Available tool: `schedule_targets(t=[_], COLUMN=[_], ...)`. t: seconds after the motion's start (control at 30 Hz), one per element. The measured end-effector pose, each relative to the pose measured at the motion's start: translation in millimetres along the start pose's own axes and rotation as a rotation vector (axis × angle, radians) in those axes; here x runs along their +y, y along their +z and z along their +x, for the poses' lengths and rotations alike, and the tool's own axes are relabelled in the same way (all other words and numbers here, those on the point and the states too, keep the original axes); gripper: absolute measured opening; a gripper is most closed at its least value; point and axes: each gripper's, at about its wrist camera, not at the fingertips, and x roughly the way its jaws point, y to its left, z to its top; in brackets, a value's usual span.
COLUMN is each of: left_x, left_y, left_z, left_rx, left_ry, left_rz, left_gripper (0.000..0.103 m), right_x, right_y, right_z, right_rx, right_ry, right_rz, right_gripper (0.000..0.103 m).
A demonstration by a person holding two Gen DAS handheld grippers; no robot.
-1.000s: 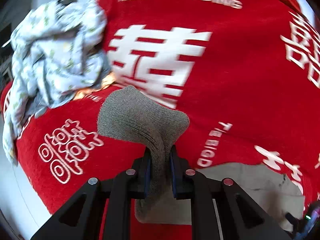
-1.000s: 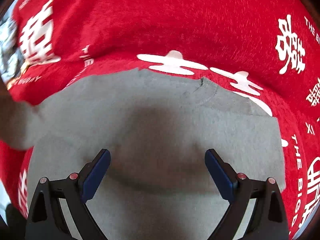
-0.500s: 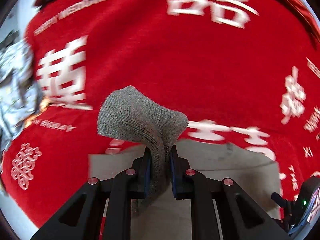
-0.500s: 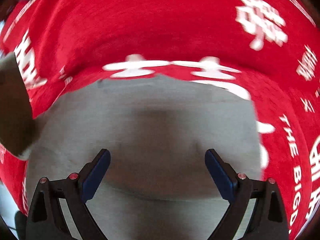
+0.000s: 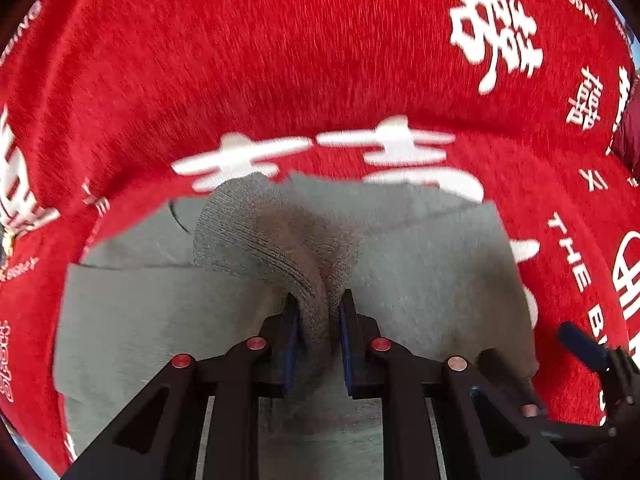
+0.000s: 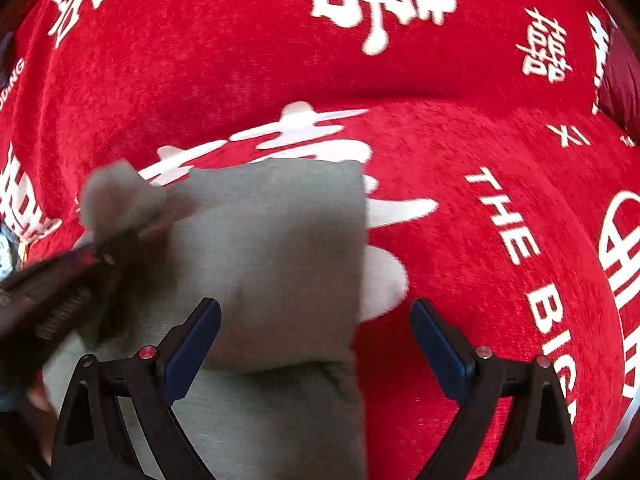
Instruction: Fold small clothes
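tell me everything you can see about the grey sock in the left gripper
The sock is a grey-brown ribbed knit, soft and bunched. The left gripper is shut on its middle, so one rounded end stands up past the fingers while the rest hangs below them. It sits over a flat grey garment on the red blanket; contact with the garment is unclear.

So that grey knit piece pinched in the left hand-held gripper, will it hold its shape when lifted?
Probably not: the grey knit piece bunches and droops around the left hand-held gripper, so it looks floppy and light. Its ribbed texture likely resists slipping.
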Motion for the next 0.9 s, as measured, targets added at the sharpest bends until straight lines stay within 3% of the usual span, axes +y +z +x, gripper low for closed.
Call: schedule_targets(t=[0.03,0.07,0.1,0.13,0.17,0.3,0.47,0.6,0.73,0.83,0.9], left_x=[0.9,2.0,3.4,7.0,11.1,28.8,86.2,146.2,186.8,193.8,184.6], left_y=[-0.3,-0.7,-0.5,-0.6,-0.5,2.4,-3.4,-18.3,-39.3,-52.9,-55.6], left_z=[3.6,5.6,6.5,2.7,-3.4,-30.6,-56.8,-49.4,-17.4,4.3,4.9], left_rx=[0.029,0.050,0.067,0.054,0.023,0.001,-0.062,-0.052,0.037,0.089,0.052], left_ry=[-0.021,-0.048,-0.078,-0.097,-0.118,-0.245,-0.247,-0.181,-0.075,-0.033,0.005], left_rz=[-0.003,-0.008,-0.016,-0.030,-0.044,-0.038,-0.105,-0.260,-0.389,-0.411,-0.357], left_gripper=[0.025,0.046,0.057,0.072,0.079,0.079,0.079,0.079,0.079,0.079,0.079], right_x=[-3.7,-6.9,-9.6,-12.0,-14.0,-19.9,-20.5,-6.3,28.4,70.9,103.4], right_y=[-0.3,-0.7,-1.0,-1.6,-1.6,-3.3,-3.4,1.9,6.0,5.7,4.2], right_z=[-0.1,-0.4,-1.2,-2.1,-1.8,-5.3,-15.2,-17.6,-14.7,-9.4,-0.9], right_rx=[0.000,-0.002,-0.006,-0.010,-0.012,-0.019,-0.044,-0.046,-0.039,-0.041,-0.036], right_ry=[0.004,0.009,0.015,0.012,0.015,0.026,0.052,0.095,0.128,0.124,0.104], right_rz=[0.007,0.013,0.015,0.020,0.025,0.036,0.016,-0.015,-0.093,-0.203,-0.296], right_gripper=[0.097,0.097,0.097,0.096,0.096,0.096,0.096,0.096,0.096,0.096,0.096])
